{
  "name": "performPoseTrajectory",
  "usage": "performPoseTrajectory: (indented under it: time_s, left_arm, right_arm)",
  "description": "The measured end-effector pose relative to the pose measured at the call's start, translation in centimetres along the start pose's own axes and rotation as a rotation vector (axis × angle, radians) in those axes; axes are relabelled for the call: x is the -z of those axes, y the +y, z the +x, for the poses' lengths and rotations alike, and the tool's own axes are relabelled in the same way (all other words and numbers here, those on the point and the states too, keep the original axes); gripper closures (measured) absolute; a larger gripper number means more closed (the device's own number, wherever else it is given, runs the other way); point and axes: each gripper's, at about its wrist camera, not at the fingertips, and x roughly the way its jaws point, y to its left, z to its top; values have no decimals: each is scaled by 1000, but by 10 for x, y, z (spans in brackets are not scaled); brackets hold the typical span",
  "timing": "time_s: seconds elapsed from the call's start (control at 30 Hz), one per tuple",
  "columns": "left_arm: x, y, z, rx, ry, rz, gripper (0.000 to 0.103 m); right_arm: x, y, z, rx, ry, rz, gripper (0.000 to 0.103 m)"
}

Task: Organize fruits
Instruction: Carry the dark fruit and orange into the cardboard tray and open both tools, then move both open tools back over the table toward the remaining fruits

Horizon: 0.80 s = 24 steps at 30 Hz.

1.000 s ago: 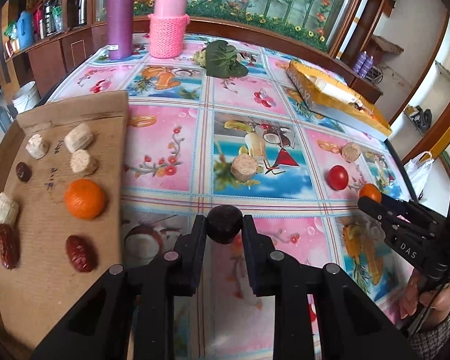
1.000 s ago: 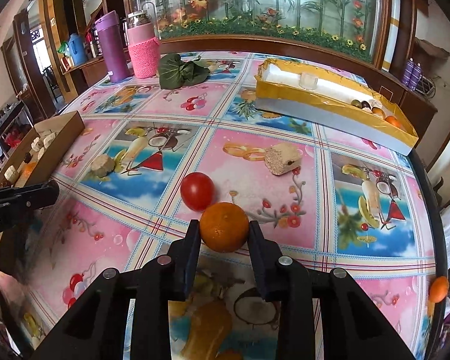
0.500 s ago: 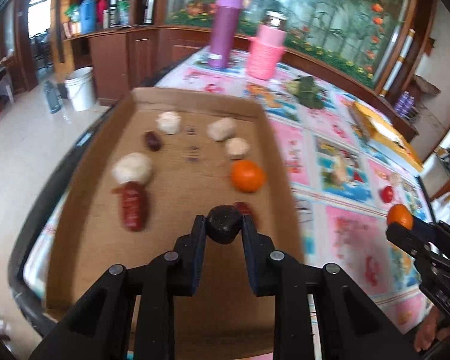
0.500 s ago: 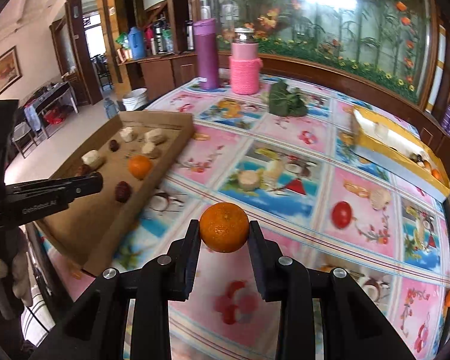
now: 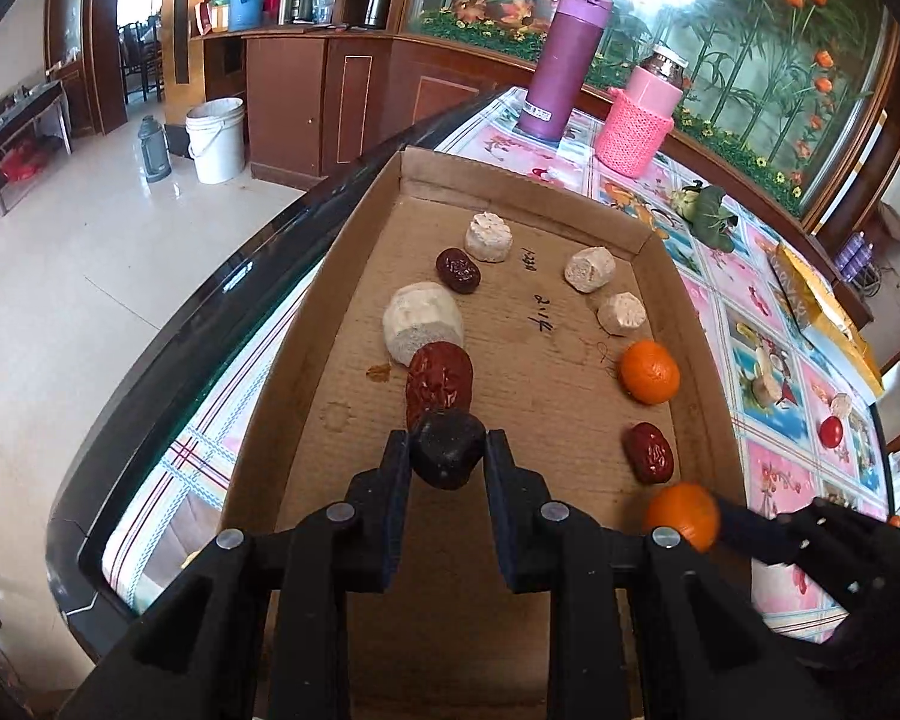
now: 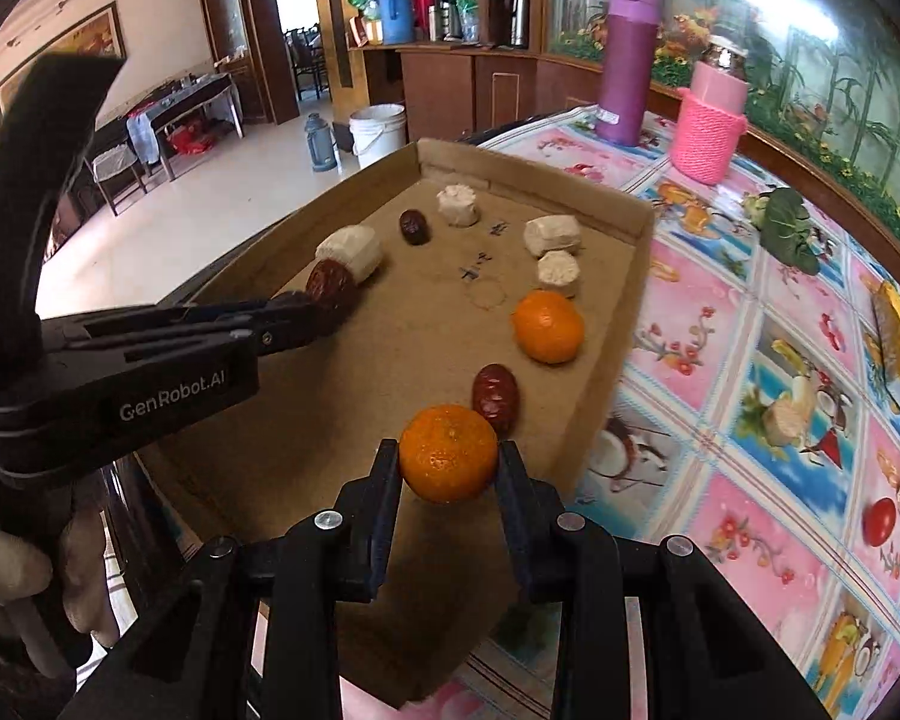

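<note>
My left gripper [image 5: 448,456] is shut on a dark date [image 5: 448,449] and holds it over the cardboard tray [image 5: 342,276], just before a large red date [image 5: 439,383]. My right gripper [image 6: 448,462] is shut on an orange [image 6: 448,452] above the tray's near right part, beside a red date [image 6: 496,390]. In the left wrist view the held orange [image 5: 683,515] shows at the tray's right edge. The tray [image 6: 606,354] holds another orange [image 6: 548,326], several white chunks and dates.
A tomato [image 6: 879,521] and white chunks lie on the patterned tablecloth [image 6: 720,324] to the right. A purple flask [image 5: 561,90] and a pink jar [image 5: 645,114] stand behind the tray. A yellow box [image 5: 822,306] is far right. The table edge [image 5: 168,354] drops off left.
Both grippers have moved left from the tablecloth to over the tray, each still holding its fruit. The right gripper with the orange has come close beside the left one.
</note>
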Motion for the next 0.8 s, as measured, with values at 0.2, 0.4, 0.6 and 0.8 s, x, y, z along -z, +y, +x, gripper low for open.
performPoseTrajectory:
  time_s: [0.2, 0.4, 0.6, 0.8]
  left_arm:
    - [-2, 10, 6, 55, 19, -65, 66]
    - [-8, 20, -13, 81, -45, -124, 52]
    - [-9, 8, -28, 77, -79, -95, 50]
    - [5, -46, -41, 51, -110, 77, 45]
  right_arm:
    - [-4, 6, 14, 14, 3, -2, 67]
    - [-13, -7, -6, 0, -98, 54, 52]
    - [-4, -31, -38, 22, -173, 151, 48]
    - [32, -60, -68, 61, -208, 285, 44]
